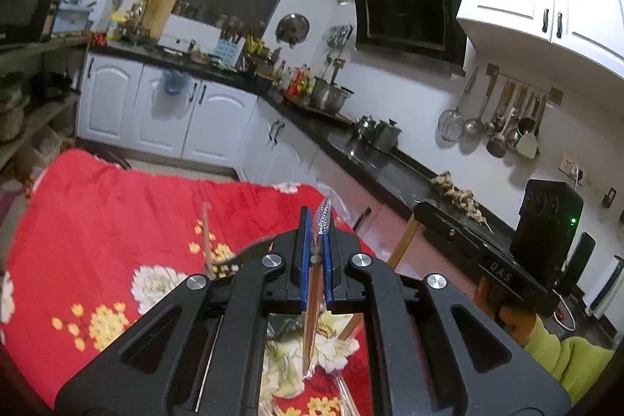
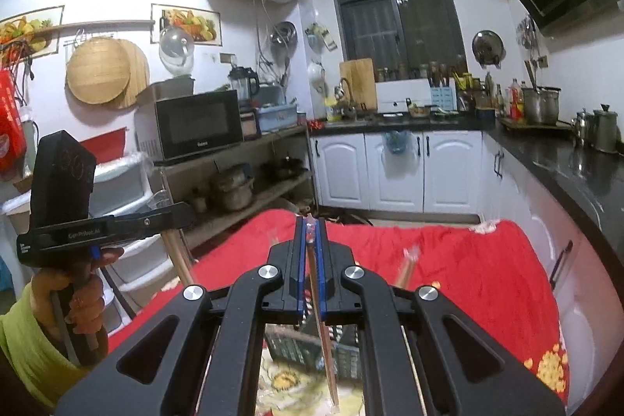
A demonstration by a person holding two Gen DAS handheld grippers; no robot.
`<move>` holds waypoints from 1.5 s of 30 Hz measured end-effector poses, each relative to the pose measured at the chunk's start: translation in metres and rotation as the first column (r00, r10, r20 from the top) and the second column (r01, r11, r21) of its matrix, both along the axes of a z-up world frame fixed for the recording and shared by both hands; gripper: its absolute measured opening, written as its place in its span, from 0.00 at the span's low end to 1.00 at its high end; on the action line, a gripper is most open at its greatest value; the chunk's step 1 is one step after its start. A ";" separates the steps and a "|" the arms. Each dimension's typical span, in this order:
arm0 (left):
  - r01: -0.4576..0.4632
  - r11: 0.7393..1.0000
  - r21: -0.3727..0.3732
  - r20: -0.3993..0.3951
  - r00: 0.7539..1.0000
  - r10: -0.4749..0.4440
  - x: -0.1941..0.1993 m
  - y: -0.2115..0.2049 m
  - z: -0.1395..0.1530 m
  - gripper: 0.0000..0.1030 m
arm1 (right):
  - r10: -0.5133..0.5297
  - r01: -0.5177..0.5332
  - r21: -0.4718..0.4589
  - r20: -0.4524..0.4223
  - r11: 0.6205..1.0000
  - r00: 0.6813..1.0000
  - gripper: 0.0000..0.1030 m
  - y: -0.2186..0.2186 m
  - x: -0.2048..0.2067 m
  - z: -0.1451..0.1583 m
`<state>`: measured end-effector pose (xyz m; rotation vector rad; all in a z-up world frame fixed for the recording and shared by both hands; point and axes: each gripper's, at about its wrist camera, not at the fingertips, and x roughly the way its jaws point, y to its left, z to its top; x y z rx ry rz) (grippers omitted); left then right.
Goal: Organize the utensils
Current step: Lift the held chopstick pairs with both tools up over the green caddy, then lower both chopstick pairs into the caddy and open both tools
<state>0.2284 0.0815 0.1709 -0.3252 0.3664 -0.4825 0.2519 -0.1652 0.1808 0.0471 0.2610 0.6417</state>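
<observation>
One pair of wrapped chopsticks (image 1: 316,283) is pinched between the blue pads of the left gripper (image 1: 316,232), its clear wrapper tip projecting beyond the fingertips, held above the red floral cloth (image 1: 117,205). A second wrapped pair (image 2: 318,303) is clamped likewise in the right gripper (image 2: 311,232), trailing down over the same cloth. A dark slotted basket (image 2: 296,346) is seen on the cloth below the right gripper.

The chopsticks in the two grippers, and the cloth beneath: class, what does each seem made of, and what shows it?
Chopsticks: probably wood or bamboo, matt reddish-brown, in a clear glossy plastic sleeve that glints at the tip. Cloth: soft printed fabric, red with flowers; it wrinkles and drapes. Both the left gripper and the right gripper are shut on one.
</observation>
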 end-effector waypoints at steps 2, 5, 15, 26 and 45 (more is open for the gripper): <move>-0.015 1.000 0.004 0.015 1.000 0.015 0.001 0.002 0.008 0.03 | 0.004 -0.004 0.010 0.015 1.000 1.000 0.05 0.003 0.002 0.007; -0.040 0.999 0.006 0.039 0.998 0.040 0.002 0.007 0.020 0.03 | 0.005 -0.006 0.021 0.034 1.000 0.999 0.05 0.006 0.004 0.015; -0.129 0.992 0.008 0.140 0.982 0.127 0.011 0.018 0.056 0.03 | -0.016 0.010 0.067 0.092 0.998 0.996 0.05 0.008 0.024 0.047; -0.231 0.968 0.094 0.218 0.954 0.206 0.030 -0.002 0.055 0.03 | -0.100 0.091 0.063 0.170 0.994 0.980 0.05 0.005 0.044 0.051; -0.211 0.958 0.196 0.125 0.974 0.189 0.056 -0.032 -0.029 0.03 | -0.144 0.142 0.049 0.042 0.989 0.989 0.05 0.011 0.076 -0.026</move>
